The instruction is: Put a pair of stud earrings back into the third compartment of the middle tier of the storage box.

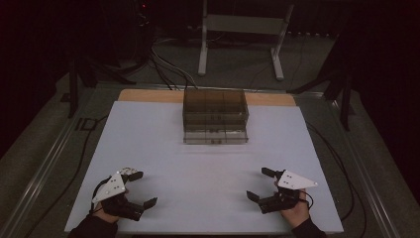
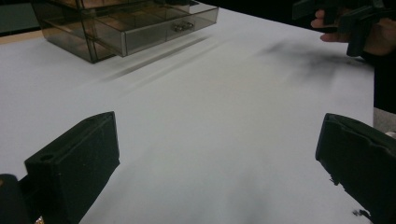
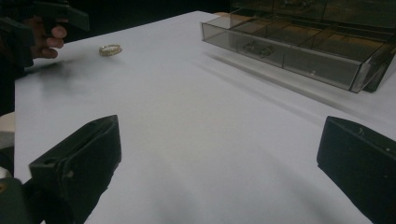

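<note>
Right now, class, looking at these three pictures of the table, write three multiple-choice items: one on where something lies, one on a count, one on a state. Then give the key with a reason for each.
1. Where does the small gold ring lie?
A. inside the open drawer
B. on the white table near the left gripper
C. between the right gripper's jaws

2. How many tiers of drawers does the clear organizer have?
A. one
B. three
C. six

3. How does the bottom drawer stand?
A. pulled out
B. pushed shut
C. taken out and lying on the table

Key: B, the right gripper view shows the ring on the table beside the left gripper; B, the high view shows three stacked tiers; A, the drawer sticks out toward the person past the tiers above.
</note>
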A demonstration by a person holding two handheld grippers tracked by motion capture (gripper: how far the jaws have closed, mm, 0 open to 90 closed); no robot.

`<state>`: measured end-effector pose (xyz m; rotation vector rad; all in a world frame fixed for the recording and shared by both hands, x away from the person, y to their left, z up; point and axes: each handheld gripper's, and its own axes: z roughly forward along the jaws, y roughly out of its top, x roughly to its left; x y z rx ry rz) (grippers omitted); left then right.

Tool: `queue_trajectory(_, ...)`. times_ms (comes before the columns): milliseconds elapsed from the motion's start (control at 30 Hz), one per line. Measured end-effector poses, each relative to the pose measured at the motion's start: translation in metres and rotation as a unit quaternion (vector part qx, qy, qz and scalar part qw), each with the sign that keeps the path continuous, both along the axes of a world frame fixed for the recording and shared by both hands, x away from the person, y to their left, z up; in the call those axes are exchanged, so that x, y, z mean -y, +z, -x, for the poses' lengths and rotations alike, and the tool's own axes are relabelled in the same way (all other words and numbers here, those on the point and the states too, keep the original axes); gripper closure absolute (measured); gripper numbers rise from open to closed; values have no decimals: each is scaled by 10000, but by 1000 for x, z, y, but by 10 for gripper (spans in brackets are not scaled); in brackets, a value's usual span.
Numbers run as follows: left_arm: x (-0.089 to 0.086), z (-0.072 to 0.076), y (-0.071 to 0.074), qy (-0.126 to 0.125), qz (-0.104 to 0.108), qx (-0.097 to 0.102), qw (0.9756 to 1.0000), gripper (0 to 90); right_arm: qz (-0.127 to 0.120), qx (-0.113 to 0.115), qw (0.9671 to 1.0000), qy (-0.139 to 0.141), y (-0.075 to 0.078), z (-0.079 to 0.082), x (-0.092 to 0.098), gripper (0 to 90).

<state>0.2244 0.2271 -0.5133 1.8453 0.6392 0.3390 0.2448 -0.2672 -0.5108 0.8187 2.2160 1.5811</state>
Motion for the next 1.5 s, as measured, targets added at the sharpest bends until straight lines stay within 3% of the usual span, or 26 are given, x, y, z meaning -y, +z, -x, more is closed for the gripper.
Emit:
queue_trajectory(400,10,3,7,-275,-98,-10,9996,7,-67,5,10000,-47,2,3,1,0)
queue_trajectory(867,18,-2,24,-301,-60,68,9995,7,-159,52,9998,-55,4,5,2,0)
queue_trajectory(1000,15,-7,38,-128,23,122,9998,7,-202,34,9997,-98,5,5,4,0)
queue_trajectory(1200,1,-17,51,358,276,90,9989,7,-201,37,9997,-92,6,6,3,0)
queue_trajectory(1267,1,-17,51,358,276,90,9989,7,-205,30,9997,-92,6,5,3,0)
queue_trajectory(1333,-8,-24,53,786,272,42,9965,7,-212,20,9997,-98,5,5,4,0)
queue_trajectory(1400,-12,-28,52,1024,220,22,9945,7,-217,18,9997,-89,6,6,4,0)
queue_trajectory(1433,-12,-28,52,1024,220,22,9945,7,-217,18,9997,-89,6,6,4,0)
queue_trajectory(1500,-20,-33,48,1306,76,23,9914,7,-218,2,9997,-82,5,5,4,0)
